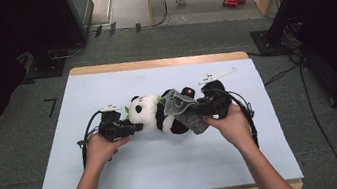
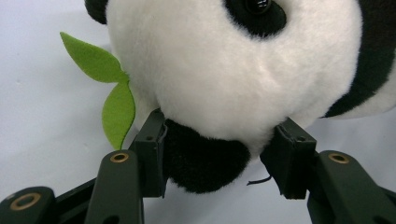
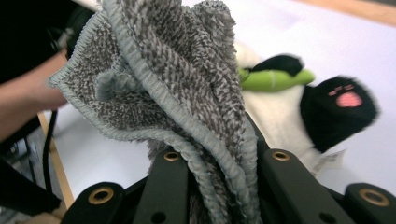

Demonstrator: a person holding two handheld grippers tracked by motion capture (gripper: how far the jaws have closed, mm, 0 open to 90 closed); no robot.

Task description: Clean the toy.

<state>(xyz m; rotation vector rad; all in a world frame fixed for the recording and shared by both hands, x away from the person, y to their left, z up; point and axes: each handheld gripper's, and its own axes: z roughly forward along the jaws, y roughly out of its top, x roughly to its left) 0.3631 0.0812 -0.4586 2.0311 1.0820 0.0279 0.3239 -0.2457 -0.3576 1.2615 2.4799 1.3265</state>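
My high camera sits above my side of the surface (image 1: 117,168) and looks forward and down, far enough back to see all of it and the floor at 12 o'clock. My left claw (image 2: 219,158) camera rides low and looks along its jaws, very close to the panda (image 2: 233,70) head. My right claw (image 3: 219,177) camera looks along its jaws too, very close to the gray cloth (image 3: 154,88). All three cameras share the panda, and it lies in the middle of the high view.
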